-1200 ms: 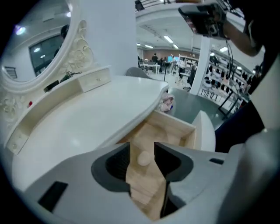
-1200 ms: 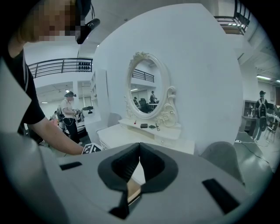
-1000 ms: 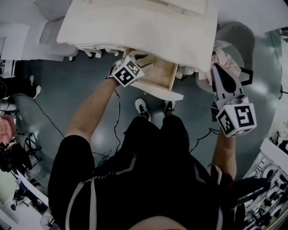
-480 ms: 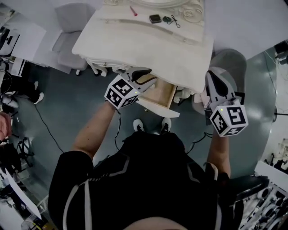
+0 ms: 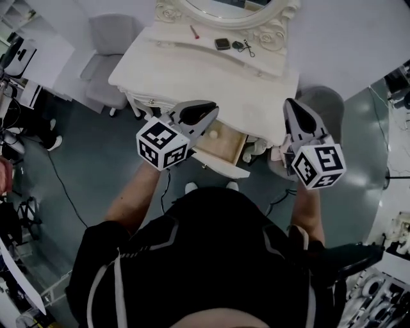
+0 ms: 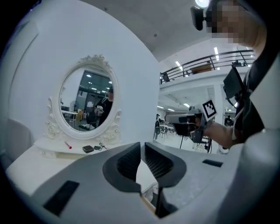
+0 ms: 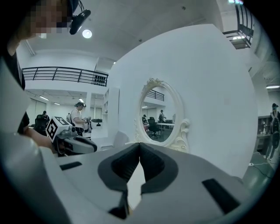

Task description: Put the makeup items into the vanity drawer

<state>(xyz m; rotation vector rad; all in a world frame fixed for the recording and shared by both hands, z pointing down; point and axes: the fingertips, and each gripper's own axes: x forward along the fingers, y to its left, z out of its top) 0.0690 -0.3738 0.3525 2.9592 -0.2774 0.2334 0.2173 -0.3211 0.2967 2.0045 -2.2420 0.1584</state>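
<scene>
Currently both tongs hover empty near the bench (image 5: 192, 70) front: right tongs (image 5: 289, 106) clenched shut, left tongs (image 5: 211, 115) just closing to a sliver, nothing between. The red stick (image 5: 193, 31), compact (image 5: 221, 43) and curler (image 5: 243, 46) lie far back by the mirror (image 5: 224, 8). The drawer (image 5: 227, 142) is open. On that long reach, a hip might bump the drawer, or the thin stick could slip from a hasty pinch.

Vanity (image 5: 211, 83) cream-white; drawer (image 5: 224, 145) tan inside; stick (image 5: 194, 32) red; compact (image 5: 222, 44) black; floor (image 5: 90, 166) grey-green.
</scene>
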